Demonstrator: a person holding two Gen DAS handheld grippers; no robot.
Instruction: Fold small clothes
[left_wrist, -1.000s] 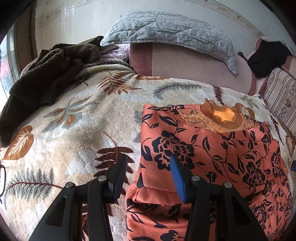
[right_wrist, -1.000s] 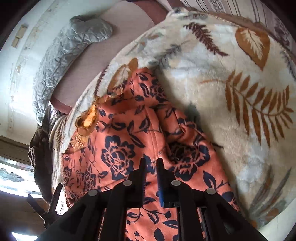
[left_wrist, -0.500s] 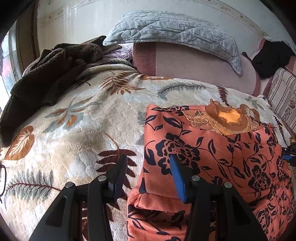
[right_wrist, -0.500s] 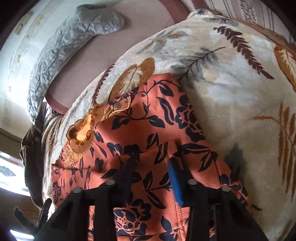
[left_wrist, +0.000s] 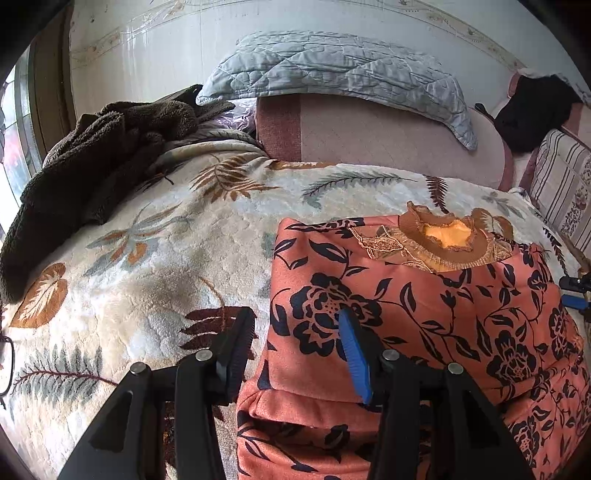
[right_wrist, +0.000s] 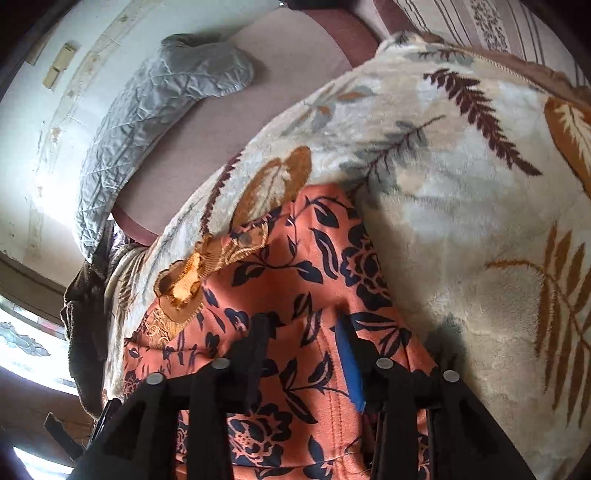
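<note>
An orange garment with dark blue flowers (left_wrist: 406, 295) lies folded on the leaf-patterned blanket (left_wrist: 147, 266), its brown embroidered collar (left_wrist: 443, 240) at the far end. My left gripper (left_wrist: 295, 328) is open and empty over the garment's left edge, one finger over the blanket, the blue-padded one over the cloth. My right gripper (right_wrist: 303, 332) is open just above the garment (right_wrist: 295, 280), its jaws wide apart with nothing between them. Its tip also shows at the right edge of the left wrist view (left_wrist: 574, 295).
A dark brown fleece (left_wrist: 92, 158) lies heaped at the blanket's far left. A grey quilted pillow (left_wrist: 332, 70) rests on a pink bolster (left_wrist: 388, 133) against the wall. A black cloth (left_wrist: 535, 110) and striped cushion (left_wrist: 561, 177) sit at the far right.
My right gripper has opened, letting go of the garment's fold, and moved toward the collar end. My left gripper has stayed open and drifted slightly.
</note>
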